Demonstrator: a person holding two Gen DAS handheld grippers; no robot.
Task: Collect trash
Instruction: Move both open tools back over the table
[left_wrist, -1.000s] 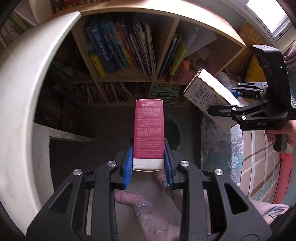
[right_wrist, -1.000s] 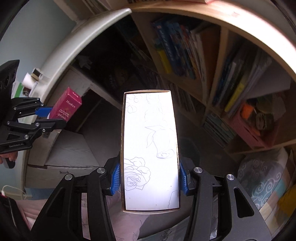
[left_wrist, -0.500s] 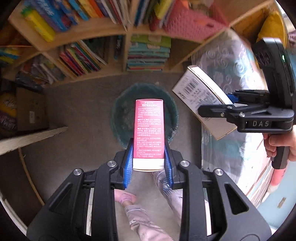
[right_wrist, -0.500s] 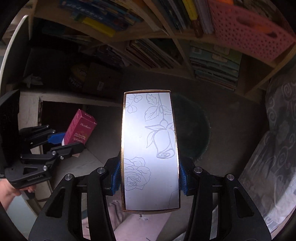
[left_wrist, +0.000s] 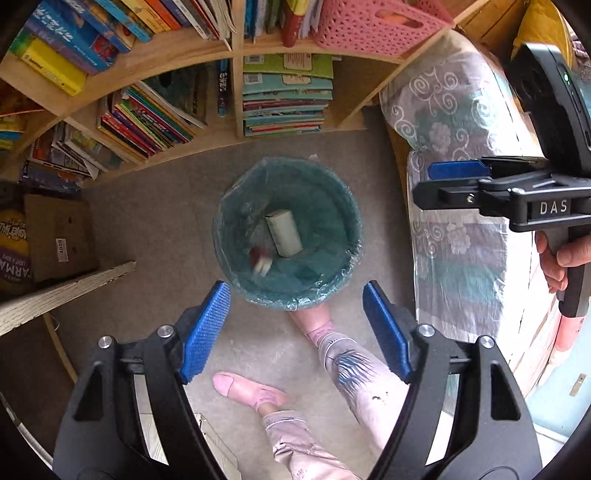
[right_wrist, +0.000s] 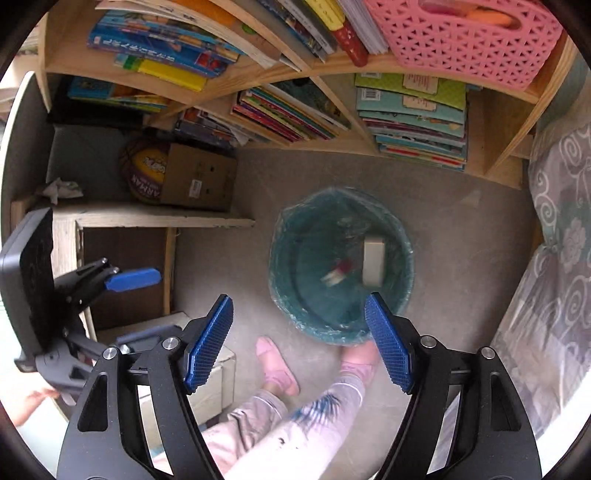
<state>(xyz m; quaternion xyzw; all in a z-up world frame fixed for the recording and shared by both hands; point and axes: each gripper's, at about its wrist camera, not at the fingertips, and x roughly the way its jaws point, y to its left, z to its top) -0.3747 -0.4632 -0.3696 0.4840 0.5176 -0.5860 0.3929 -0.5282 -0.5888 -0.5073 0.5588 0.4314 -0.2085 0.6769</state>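
Grey carpet covers the floor (left_wrist: 155, 206) of a small room, seen from above through two cameras pointing steeply down. Along the far side runs a wooden bookshelf (left_wrist: 236, 48) packed with colourful books, with a pink plastic basket (right_wrist: 476, 40) on one shelf. A bed with a grey and teal swirl-patterned cover (left_wrist: 454, 206) lies to the right. To the left, a cardboard box (right_wrist: 199, 177) and a basketball (right_wrist: 142, 170) sit under a low wooden ledge.

On the carpet stands a round bin lined with a teal plastic bag (left_wrist: 351, 229). Inside it lie two boxes: a pale white box (left_wrist: 284, 232), and just beside it a smaller red box (left_wrist: 260, 260), blurred as if in motion. Both sit loose in the bin, touching neither gripper.

The left gripper (left_wrist: 295, 325) hangs above the near rim of the bin. Its jaws have just been opening and now stand spread wide, the blue pads holding nothing. The right gripper (right_wrist: 299, 339) hangs over the near rim too; its jaws have also just been opening and are spread apart with nothing between them. In the left camera the right gripper appears side-on at the right edge, with a hand (left_wrist: 561, 254) wrapped around its handle.

Below the grippers, the person's legs in pale patterned trousers (left_wrist: 354, 373) and pink socks (left_wrist: 247, 387) stand on the carpet, one foot touching the bin's near side.
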